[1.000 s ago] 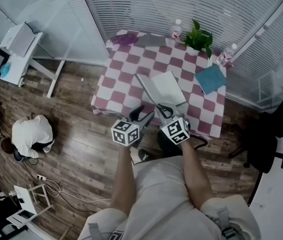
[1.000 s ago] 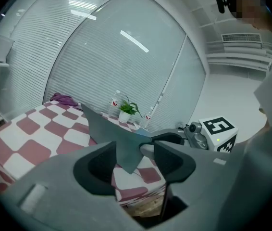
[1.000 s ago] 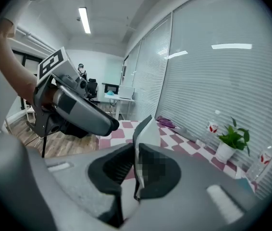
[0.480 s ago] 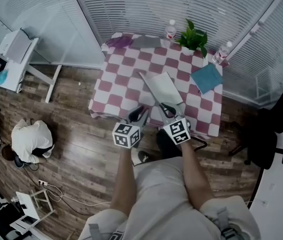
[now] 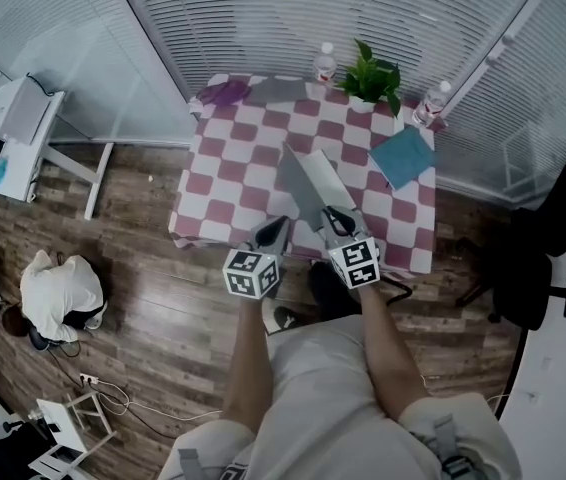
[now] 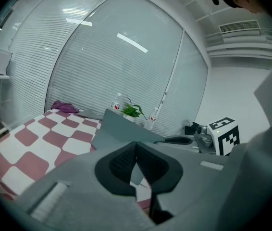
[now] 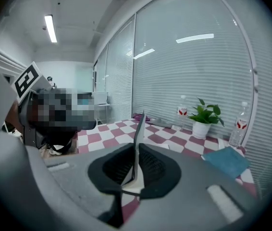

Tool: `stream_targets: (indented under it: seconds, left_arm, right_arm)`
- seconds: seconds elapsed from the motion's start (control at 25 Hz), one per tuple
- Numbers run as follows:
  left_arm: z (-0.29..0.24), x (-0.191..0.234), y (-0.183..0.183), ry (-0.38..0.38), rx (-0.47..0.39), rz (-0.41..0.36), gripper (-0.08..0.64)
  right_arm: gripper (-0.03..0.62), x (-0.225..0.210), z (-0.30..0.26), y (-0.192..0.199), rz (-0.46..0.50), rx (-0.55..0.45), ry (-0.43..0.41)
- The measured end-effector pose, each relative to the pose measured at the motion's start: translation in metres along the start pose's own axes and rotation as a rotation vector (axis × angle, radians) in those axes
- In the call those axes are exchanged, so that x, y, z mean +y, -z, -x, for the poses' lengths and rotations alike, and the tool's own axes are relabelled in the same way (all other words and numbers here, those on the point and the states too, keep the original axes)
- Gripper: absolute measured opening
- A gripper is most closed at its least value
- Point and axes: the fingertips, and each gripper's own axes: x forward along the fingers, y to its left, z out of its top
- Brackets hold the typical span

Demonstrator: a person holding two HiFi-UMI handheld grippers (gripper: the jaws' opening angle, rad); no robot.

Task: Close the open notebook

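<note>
Both arms forward, side by side at the notebook (image 5: 308,183).
Jaws of left gripper (image 5: 274,228) together, empty; right gripper (image 5: 331,216) clamps its cover.

matt grey notebook (image 5: 303,188) cover; soft checked cloth tablecloth (image 5: 233,168); smooth wood floor (image 5: 153,268).

Checkered table (image 5: 228,183): notebook (image 5: 308,180), potted plant (image 5: 373,76), two bottles (image 5: 324,65) (image 5: 431,105), teal sheet (image 5: 403,156), purple cloth (image 5: 225,93).

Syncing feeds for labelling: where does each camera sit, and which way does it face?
Head view: on the person's head, looking steeply down at the table; forearms, lap, left gripper and right gripper show.
Left gripper view: rides the left gripper, faces across the table toward the blinds; its shut jaws show.
Right gripper view: rides the right gripper, faces the plant; its jaws clamp the notebook.
Both gripper views share plant and notebook.
</note>
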Motion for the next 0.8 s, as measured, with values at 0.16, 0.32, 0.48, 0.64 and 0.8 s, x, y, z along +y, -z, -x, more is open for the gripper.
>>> stream_targets:
  seconds: [0.16, 0.32, 0.48, 0.64, 0.8]
  left_arm:
    - [-0.009, -0.002, -0.001, 0.009, 0.006, -0.001, 0.008]
    - [-0.019, -0.003, -0.001, 0.017, 0.017, 0.005, 0.008]
    - [-0.030, -0.005, 0.004, 0.028, 0.039, 0.009, 0.008]
    - [-0.041, -0.006, 0.007, 0.033, 0.059, 0.008, 0.008]
    - [-0.053, -0.007, 0.007, 0.037, 0.074, 0.008, 0.008]
  right_arm:
    - [0.034, -0.010, 0.000, 0.004, -0.026, 0.013, 0.012]
    - [0.034, -0.021, -0.001, 0.010, -0.062, 0.019, 0.024]
    - [0.035, -0.032, -0.003, 0.018, -0.100, 0.033, 0.031]
    - [0.038, -0.043, -0.006, 0.028, -0.127, 0.071, 0.033]
    - [0.043, -0.053, -0.009, 0.038, -0.176, 0.096, 0.040]
